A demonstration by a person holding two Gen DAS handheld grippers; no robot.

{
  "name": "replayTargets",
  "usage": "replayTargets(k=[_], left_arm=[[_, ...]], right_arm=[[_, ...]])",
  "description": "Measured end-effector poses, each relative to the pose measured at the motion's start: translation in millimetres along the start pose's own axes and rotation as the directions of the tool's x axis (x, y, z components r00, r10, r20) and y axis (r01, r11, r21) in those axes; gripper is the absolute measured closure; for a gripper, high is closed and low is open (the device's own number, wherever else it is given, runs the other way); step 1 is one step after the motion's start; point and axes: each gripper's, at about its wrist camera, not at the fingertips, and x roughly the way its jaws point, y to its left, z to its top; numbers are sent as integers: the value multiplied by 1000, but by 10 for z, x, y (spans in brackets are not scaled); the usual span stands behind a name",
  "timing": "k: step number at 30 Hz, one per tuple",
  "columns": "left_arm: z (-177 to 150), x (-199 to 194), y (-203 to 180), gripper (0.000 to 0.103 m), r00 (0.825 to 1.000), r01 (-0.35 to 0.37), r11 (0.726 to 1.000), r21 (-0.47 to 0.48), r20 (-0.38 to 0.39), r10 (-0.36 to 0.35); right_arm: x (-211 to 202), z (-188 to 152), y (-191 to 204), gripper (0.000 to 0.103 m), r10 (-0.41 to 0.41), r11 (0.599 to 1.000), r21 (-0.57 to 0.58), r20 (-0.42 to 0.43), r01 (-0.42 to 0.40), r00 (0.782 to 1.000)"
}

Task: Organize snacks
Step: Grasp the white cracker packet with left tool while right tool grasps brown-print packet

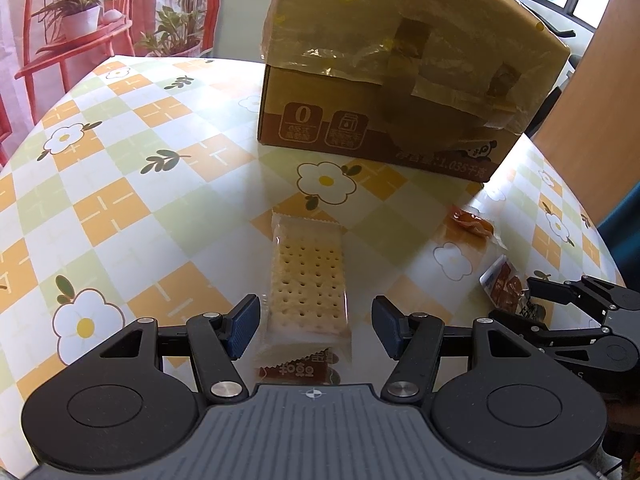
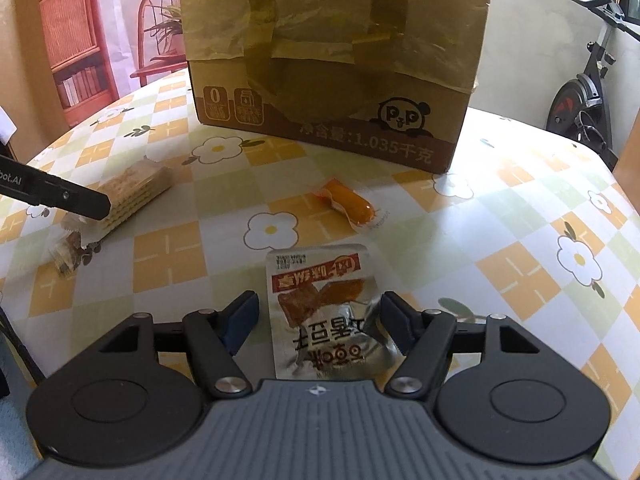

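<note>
Between our right gripper point(image 2: 316, 326) pads lies the silver pouch point(image 2: 326, 312), long axis along the fingers; jaws stand apart, ungripped. Left gripper point(image 1: 312, 328) likewise straddles the cracker pack point(image 1: 306, 280).

A home dining corner: round table under a flower-print checked vinyl tablecloth point(image 1: 120, 168); red metal plant stand point(image 1: 60, 48) with potted greenery; black exercise bike point(image 2: 584, 92) by the wall.

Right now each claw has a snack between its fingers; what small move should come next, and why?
Probably close the right claw on the silver pouch. The pouch lies between its fingers, and they seem not to press it yet. The left claw frames the cracker pack the same way, with gaps at both sides.
</note>
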Motion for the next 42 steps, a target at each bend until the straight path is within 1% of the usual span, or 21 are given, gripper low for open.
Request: replayTargets(k=[2,6,14,18,22,26,28,32,34,35,38,41,42], left_arm=[[0,3,9,39,1000,0,1000,-4,-3,0],[5,13,-1,39,1000,-2,1000,0,-5,2],[-2,24,5,39,1000,-15,1000,-1,-5,15],[2,31,8,39,1000,-9,1000,-11,2,9],[29,66,-20,39,1000,-16,1000,8,-2,16],[65,175,-62,39,999,-25,999,32,-25,26],[63,242,-70,39,999,-35,999,30,-39,36],[71,277,-96,40,998,-49,998,38,-27,50],[77,280,-88,47,998,-53,998,28,-16,54],[79,278,-84,54,998,-56,998,22,-9,57],[72,240,-57,55,999,-30,999,-11,15,30],[77,134,-72,55,998,-16,1000,-22,62,17],[85,90,-73,55,997,-5,1000,-27,80,7]], right_arm=[[-4,-3,3,41,4,1000,-4,9,-4,1000],[-7,4,-3,43,0,1000,10,19,0,1000],[90,74,-93,43,-1,999,36,50,-1,999],[77,-11,-82,43,-4,1000,7,93,4,996],[72,-20,-80,43,-6,1000,3,100,6,995],[73,-25,-83,43,-4,1000,-1,104,4,995],[73,-25,-82,43,-4,1000,-2,105,4,994],[74,-26,-83,43,-4,1000,-1,105,4,994],[74,-26,-85,43,-4,1000,-2,105,4,994],[74,-25,-86,43,-3,1000,-2,105,3,994],[66,-28,-84,43,-2,1000,-2,106,3,994],[62,-26,-91,44,-2,1000,3,104,2,995],[50,-26,-97,46,2,1000,8,106,-3,994]])
